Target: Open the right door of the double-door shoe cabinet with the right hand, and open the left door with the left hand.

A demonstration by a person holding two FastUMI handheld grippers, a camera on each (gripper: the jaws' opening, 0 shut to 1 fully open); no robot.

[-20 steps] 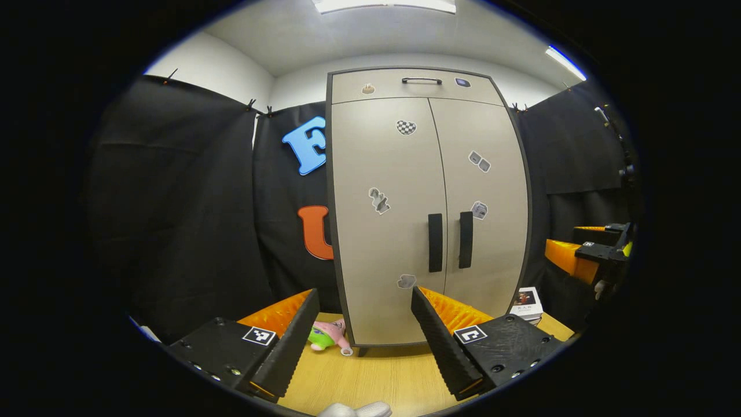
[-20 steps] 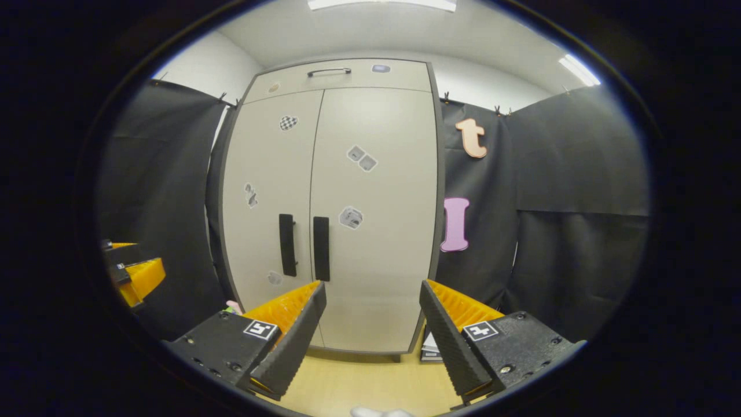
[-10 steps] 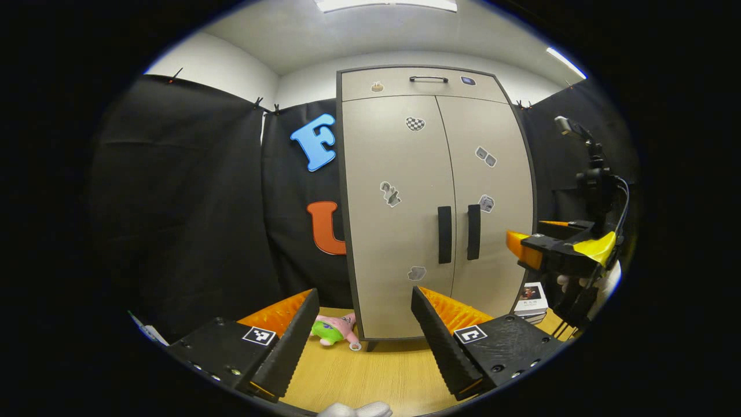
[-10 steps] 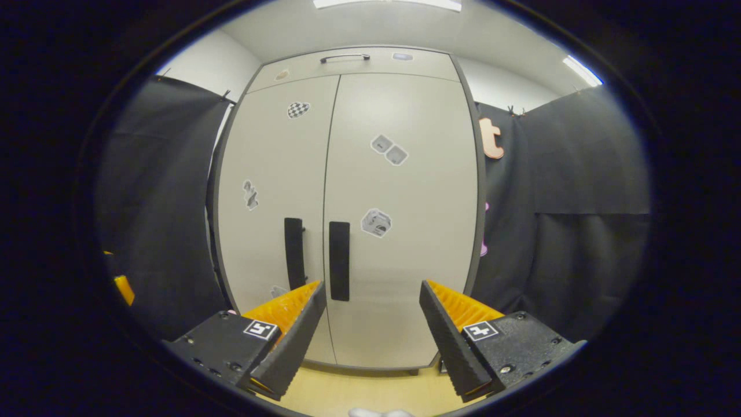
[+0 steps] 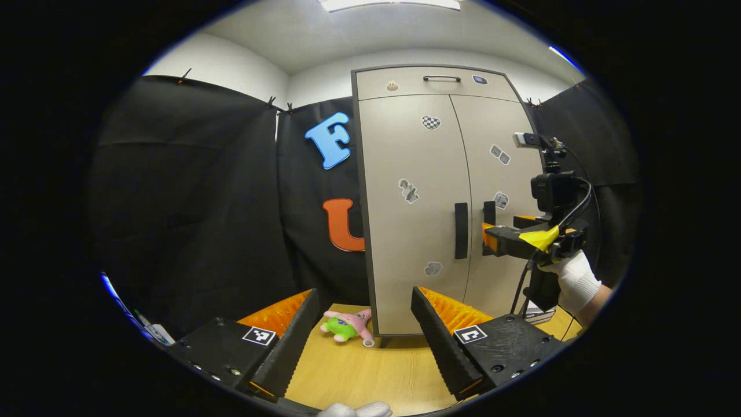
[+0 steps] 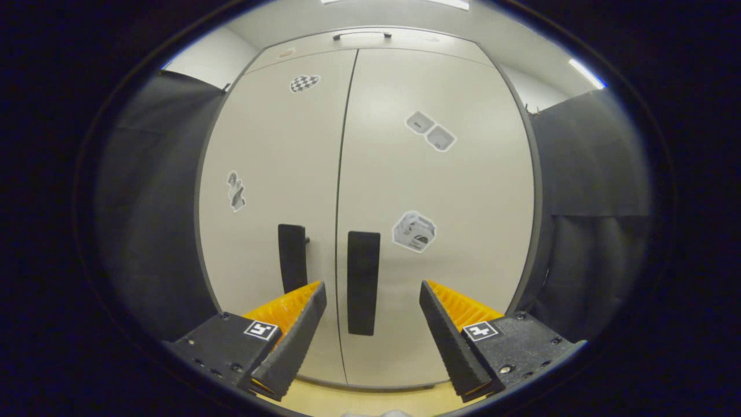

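Note:
A beige double-door shoe cabinet (image 5: 428, 191) stands on the wooden floor, both doors closed. Each door carries a black vertical handle: left handle (image 5: 461, 230), right handle (image 5: 489, 214). In the right gripper view the cabinet (image 6: 440, 191) looms close, and the right handle (image 6: 363, 282) lies between the fingers of my open right gripper (image 6: 372, 291), a short way ahead of them. The left handle (image 6: 292, 258) sits beside it. My left gripper (image 5: 365, 296) hangs open farther back, empty. In the left gripper view the right gripper (image 5: 491, 238), held by a gloved hand (image 5: 573, 282), reaches the right door's handle.
A pink and green plush toy (image 5: 347, 325) lies on the floor at the cabinet's left foot. A stack of books (image 5: 538, 313) sits to the cabinet's right. A drawer with a handle (image 5: 441, 78) tops the cabinet. Black cloth walls surround it.
My right gripper has moved in toward the cabinet, and the right handle now sits between its fingers. The left gripper has drifted left and back slightly. Both doors stay closed.

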